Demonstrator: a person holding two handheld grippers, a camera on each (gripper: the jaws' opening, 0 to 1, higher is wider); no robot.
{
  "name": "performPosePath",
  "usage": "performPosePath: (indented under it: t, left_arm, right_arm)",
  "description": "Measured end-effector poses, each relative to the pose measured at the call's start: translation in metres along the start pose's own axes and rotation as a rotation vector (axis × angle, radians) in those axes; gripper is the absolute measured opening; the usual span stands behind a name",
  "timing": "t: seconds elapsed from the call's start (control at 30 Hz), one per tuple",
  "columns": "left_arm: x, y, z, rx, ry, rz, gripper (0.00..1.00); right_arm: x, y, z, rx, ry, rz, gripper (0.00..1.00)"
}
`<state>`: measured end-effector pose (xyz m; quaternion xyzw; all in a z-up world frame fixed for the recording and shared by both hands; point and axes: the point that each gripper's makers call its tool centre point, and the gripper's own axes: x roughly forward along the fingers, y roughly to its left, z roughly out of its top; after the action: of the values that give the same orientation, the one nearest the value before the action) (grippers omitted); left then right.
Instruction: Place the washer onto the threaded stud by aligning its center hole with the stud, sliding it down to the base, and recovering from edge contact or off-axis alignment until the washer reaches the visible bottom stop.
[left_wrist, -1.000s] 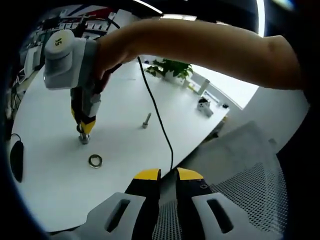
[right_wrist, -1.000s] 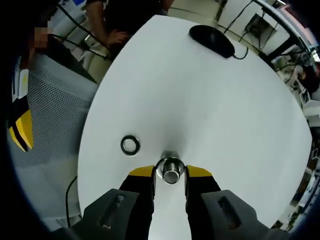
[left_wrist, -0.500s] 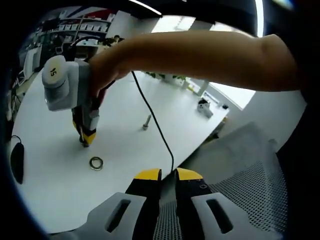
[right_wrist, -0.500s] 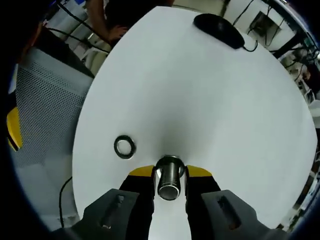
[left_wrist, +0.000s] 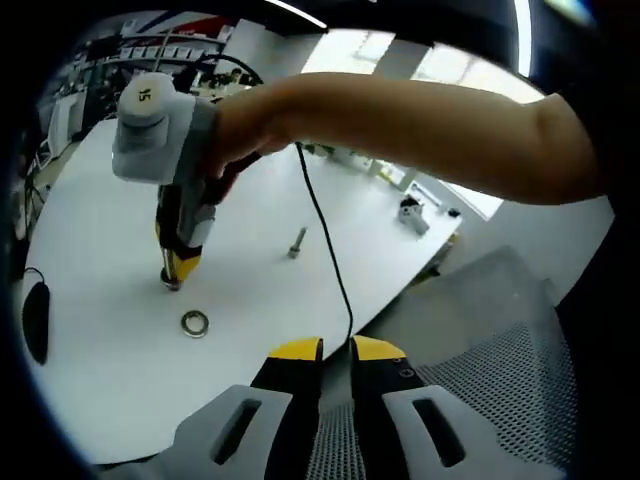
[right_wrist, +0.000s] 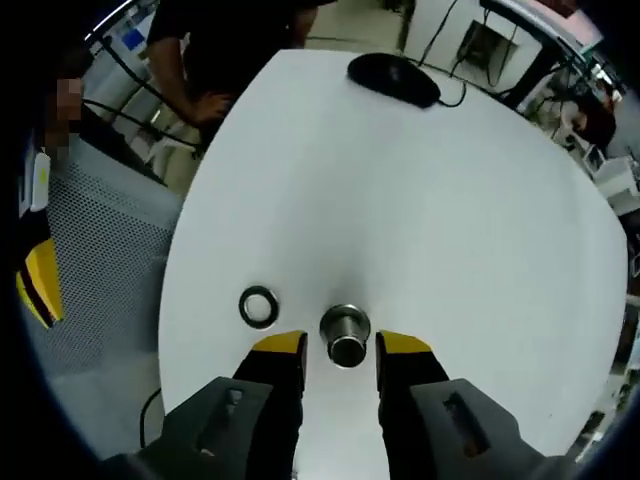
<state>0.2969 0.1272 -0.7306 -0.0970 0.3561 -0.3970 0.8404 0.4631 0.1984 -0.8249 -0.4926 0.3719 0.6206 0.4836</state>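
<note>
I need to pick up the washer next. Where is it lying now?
The flat metal ring washer lies on the white table, just left of the upright threaded metal stud in the right gripper view, ahead of the right hand-held gripper.

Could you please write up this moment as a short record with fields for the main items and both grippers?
surface: white table
threaded stud: standing upright on the table, between the open jaws of the right hand-held gripper, with a gap on each side
washer: lying flat on the table, beside the stud, not on it
second bolt: standing further off on the table
left hand-held gripper: jaws nearly together, nothing between them, held over a mesh chair
black mouse: at the table's far edge
task state: washer not yet picked up
</note>
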Motion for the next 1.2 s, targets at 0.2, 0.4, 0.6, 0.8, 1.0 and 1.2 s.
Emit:
performPosePath:
  t: [0.2, 0.4, 0.6, 0.8, 1.0, 1.2]
  left_arm:
    - [-0.002, 0.000, 0.002, -0.008, -0.019, -0.002, 0.08]
    - [-0.001, -0.001, -0.001, -0.004, 0.001, -0.003, 0.08]
    - [0.000, -0.001, -0.002, -0.003, 0.013, -0.006, 0.08]
    - [0.000, -0.001, -0.003, -0.005, 0.018, -0.008, 0.08]
    - [0.000, 0.000, -0.003, -0.009, 0.013, -0.003, 0.08]
    - [-0.001, 0.000, -0.003, -0.010, 0.011, -0.001, 0.08]
  right_arm:
    - [-0.018, 0.011, 0.006, 0.131, -0.126, -0.036, 0.29]
    - [-0.032, 0.014, -0.001, 0.215, -0.206, -0.105, 0.27]
    - [-0.027, 0.032, -0.002, 0.258, -0.248, -0.105, 0.27]
    - [-0.004, 0.051, 0.005, 0.258, -0.250, -0.077, 0.29]
    - [0.015, 0.062, 0.007, 0.273, -0.237, -0.060, 0.29]
    - [0.028, 0.061, 0.005, 0.300, -0.227, -0.078, 0.29]
